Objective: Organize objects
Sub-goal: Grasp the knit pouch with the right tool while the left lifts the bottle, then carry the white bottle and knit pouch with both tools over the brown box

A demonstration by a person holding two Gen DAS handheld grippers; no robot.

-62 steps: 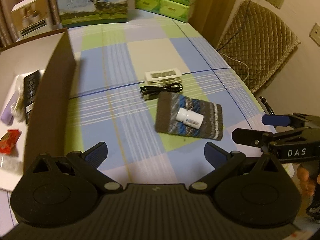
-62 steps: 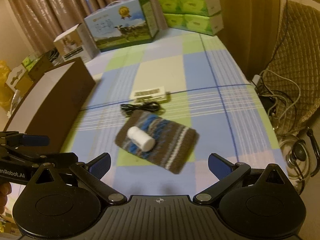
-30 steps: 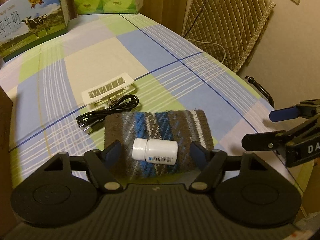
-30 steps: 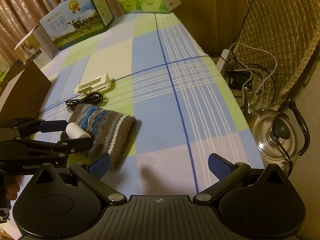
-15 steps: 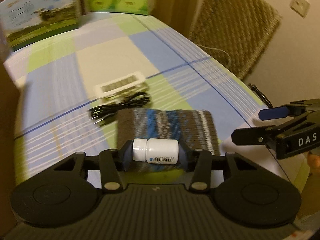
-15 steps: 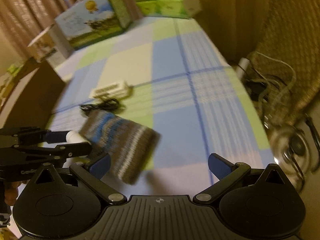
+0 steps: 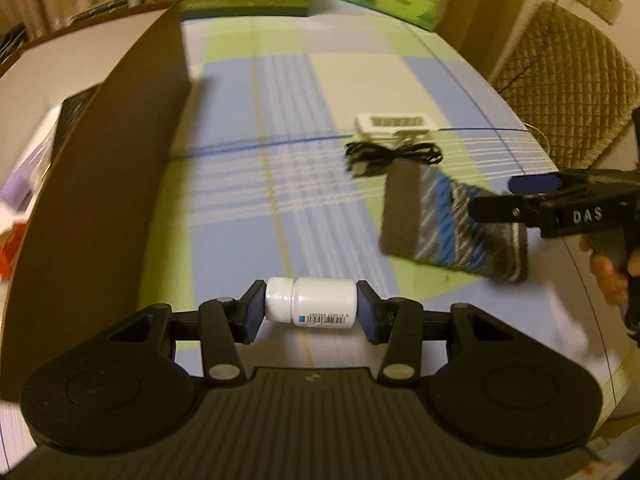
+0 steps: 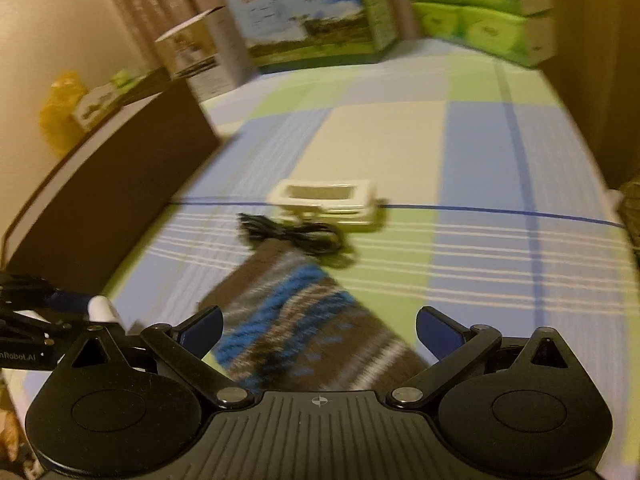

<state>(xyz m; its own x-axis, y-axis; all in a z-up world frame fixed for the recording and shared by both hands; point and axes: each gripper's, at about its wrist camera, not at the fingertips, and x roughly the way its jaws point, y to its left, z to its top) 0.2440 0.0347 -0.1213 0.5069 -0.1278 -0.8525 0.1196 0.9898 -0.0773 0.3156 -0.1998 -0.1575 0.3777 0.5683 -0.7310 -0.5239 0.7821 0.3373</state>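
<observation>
My left gripper point(image 7: 311, 307) is shut on a white pill bottle point(image 7: 312, 302), held sideways above the checked cloth, next to the brown cardboard box point(image 7: 92, 184). The bottle's cap also shows at the left of the right wrist view point(image 8: 102, 307). My right gripper point(image 8: 319, 330) is open, its jaws wide over the striped knitted pouch point(image 8: 308, 320); it also shows in the left wrist view point(image 7: 532, 200). The pouch point(image 7: 448, 222) lies flat. A coiled black cable point(image 7: 390, 156) point(image 8: 296, 234) and a white rectangular device point(image 7: 394, 123) point(image 8: 326, 198) lie just beyond it.
The box holds several items, among them a purple one point(image 7: 18, 184). A printed cow carton point(image 8: 308, 12) and green tissue packs point(image 8: 480, 8) stand at the far edge. A quilted chair point(image 7: 568, 88) stands off the right side of the table.
My left gripper has lifted the bottle off the pouch and carried it left toward the box. My right gripper has moved in over the pouch.
</observation>
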